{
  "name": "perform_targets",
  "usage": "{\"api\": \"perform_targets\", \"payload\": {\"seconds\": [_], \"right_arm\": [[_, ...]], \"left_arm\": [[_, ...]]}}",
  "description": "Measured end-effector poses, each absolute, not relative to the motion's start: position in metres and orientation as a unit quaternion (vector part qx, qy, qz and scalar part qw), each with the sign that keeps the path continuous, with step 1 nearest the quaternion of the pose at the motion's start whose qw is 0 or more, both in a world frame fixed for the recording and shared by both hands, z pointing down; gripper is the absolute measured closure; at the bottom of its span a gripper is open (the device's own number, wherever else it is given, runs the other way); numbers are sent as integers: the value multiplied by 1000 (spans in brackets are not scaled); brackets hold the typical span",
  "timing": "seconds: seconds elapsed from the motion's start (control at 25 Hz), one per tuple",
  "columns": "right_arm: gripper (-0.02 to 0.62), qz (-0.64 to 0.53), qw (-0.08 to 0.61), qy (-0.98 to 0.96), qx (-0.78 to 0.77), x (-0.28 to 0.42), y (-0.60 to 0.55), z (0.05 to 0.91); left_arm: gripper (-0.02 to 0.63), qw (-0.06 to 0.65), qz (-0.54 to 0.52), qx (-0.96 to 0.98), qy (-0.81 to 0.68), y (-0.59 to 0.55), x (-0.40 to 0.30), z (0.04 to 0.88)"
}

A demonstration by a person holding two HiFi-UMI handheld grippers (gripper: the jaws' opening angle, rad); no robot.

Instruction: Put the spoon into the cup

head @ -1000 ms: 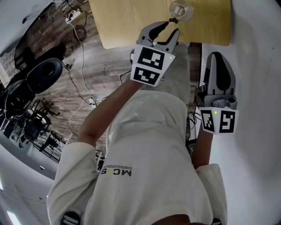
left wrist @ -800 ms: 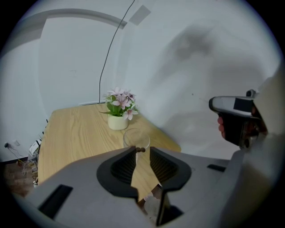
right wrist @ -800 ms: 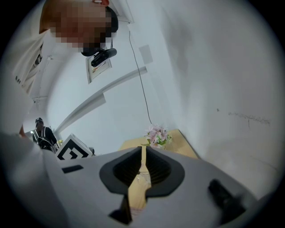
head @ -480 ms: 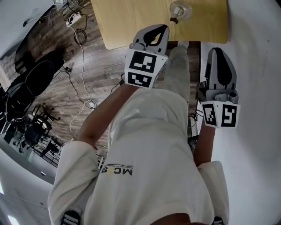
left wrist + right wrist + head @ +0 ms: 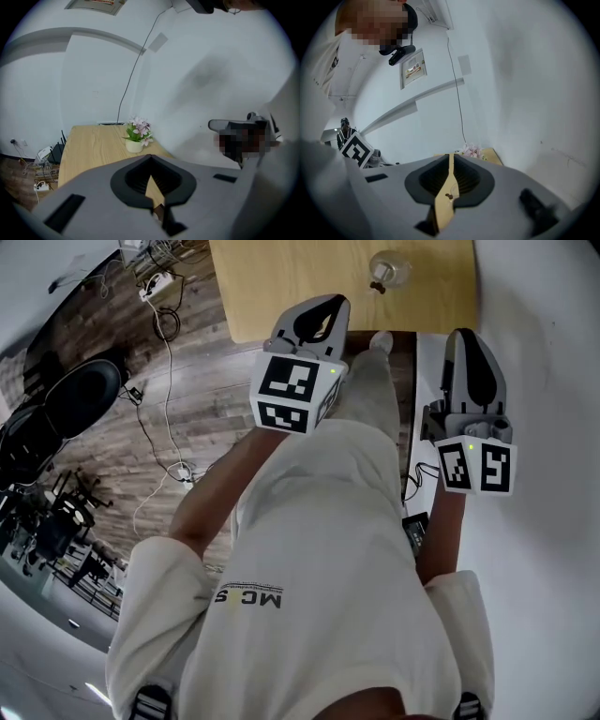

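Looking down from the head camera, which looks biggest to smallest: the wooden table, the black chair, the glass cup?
1. wooden table
2. black chair, though it sits lower, on the floor and farther from the camera, so its true size is unsure
3. glass cup

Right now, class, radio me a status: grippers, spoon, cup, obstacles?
Left gripper shut, empty. Right gripper shut, empty. Cup upright on table, dark spoon end at its rim; looks in, not certain. Nothing between grippers and cup.
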State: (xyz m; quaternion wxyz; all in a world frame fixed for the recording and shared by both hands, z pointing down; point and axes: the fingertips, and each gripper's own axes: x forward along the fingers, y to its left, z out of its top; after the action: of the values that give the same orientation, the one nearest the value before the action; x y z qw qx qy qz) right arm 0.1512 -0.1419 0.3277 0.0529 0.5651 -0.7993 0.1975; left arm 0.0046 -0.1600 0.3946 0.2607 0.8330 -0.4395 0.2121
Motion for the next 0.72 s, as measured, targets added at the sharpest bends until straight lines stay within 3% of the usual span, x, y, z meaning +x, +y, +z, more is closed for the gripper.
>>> {"api": "perform_targets", "payload": {"seconds": [0.72], "right_arm": [[554,130,74,-822,550,124,-138,275]], "left_arm": [[595,212,108,823,-516,-136,-77,283]]}}
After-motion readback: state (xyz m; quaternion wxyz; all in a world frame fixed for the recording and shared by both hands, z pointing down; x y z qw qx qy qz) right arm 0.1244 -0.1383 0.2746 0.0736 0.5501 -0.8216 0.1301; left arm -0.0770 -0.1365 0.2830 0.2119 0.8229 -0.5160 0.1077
